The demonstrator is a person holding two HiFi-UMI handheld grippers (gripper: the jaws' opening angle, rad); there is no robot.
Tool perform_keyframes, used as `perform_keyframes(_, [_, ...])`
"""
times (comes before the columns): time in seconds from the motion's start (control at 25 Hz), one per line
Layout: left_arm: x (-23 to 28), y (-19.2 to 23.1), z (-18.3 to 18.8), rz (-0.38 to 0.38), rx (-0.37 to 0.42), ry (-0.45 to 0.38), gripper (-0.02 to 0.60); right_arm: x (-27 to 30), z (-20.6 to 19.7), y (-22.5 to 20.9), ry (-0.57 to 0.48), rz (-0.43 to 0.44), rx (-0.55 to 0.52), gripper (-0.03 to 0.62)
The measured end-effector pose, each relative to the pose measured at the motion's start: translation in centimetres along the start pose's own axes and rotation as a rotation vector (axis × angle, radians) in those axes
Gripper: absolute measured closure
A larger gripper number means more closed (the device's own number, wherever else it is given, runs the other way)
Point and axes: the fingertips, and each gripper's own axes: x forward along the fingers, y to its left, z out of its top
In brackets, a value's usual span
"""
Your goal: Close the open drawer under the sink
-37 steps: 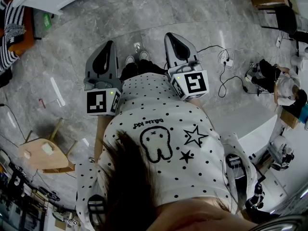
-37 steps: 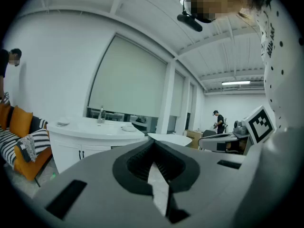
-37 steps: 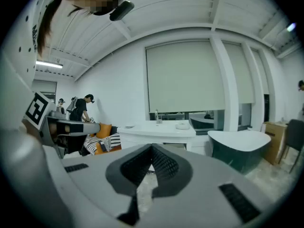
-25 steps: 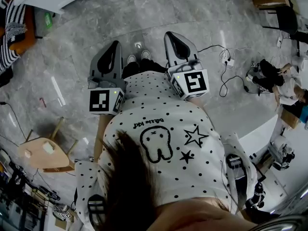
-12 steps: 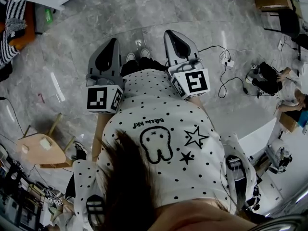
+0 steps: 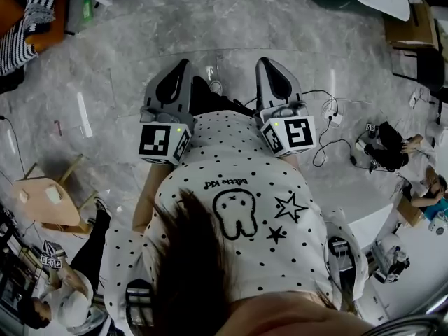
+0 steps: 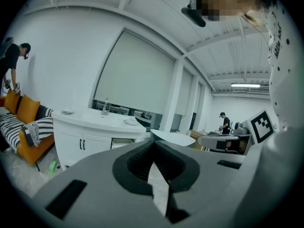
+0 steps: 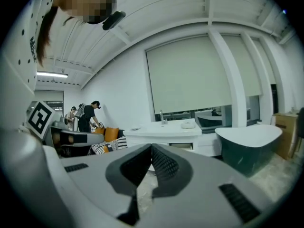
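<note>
L tongs (image 7: 153,146) + R tongs (image 8: 151,148) both closed, empty; open drawer (image 7: 124,142) under sink worktop (image 7: 95,120) well ahead, ~11 o'clock of L, ~1 o'clock of R, neither hand clearly nearer.

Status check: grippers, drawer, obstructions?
Left hand-held gripper, right hand-held gripper: shut, empty. Drawer under sink looks open, far off, untouched. Tub beside it, off to the side.
</note>
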Motion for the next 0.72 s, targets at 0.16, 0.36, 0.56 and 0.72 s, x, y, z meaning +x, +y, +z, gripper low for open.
perform_keyframes(0.16, [0.5,-1.3,-0.6,-0.034,0.014,0.009,0.577,-0.1,-0.5,-0.5,0.015,-0.005,0.013,0.579])
perform_keyframes(0.36, [1.6,0.0,-0.6,-0.048,0.003,0.024,0.577,1.5,-0.6,-0.9,0.032,-0.029,0.025,0.579])
perform_keyframes(0.56, [3.0,3.3,1.2,-0.038,-0.02,-0.004,0.577,4.8,0.5,-0.4,0.036,-0.053,-0.011,0.579])
perform_keyframes(0.72, [5.1,5.7,3.8,-0.059,-0.016,-0.028,0.577,7.9,2.5,0.0,0.026,-0.058,-0.039,0.579])
